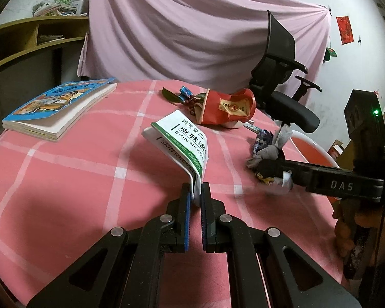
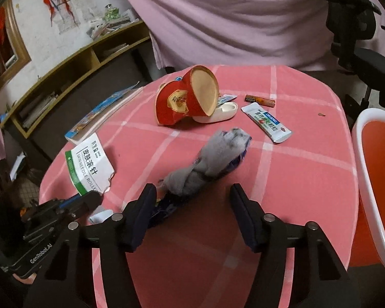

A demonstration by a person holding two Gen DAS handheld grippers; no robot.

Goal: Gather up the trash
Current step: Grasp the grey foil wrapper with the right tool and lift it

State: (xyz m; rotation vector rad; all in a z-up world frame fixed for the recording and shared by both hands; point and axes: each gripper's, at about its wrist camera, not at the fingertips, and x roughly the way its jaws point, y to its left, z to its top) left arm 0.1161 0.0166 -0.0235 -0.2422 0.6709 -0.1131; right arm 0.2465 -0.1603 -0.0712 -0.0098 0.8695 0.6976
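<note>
Left gripper [image 1: 197, 192] pinches the torn white-green box [image 1: 182, 141] at mid-frame; right gripper [image 2: 192, 205] gapes wide around the grey wrapper wad [image 2: 213, 159]; close squarely before lifting.

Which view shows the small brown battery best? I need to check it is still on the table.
The right wrist view: the small brown cylindrical battery lies in plain sight on the pink checked tablecloth. In the left wrist view, I cannot find it; the crushed red paper cup probably hides it.
</note>
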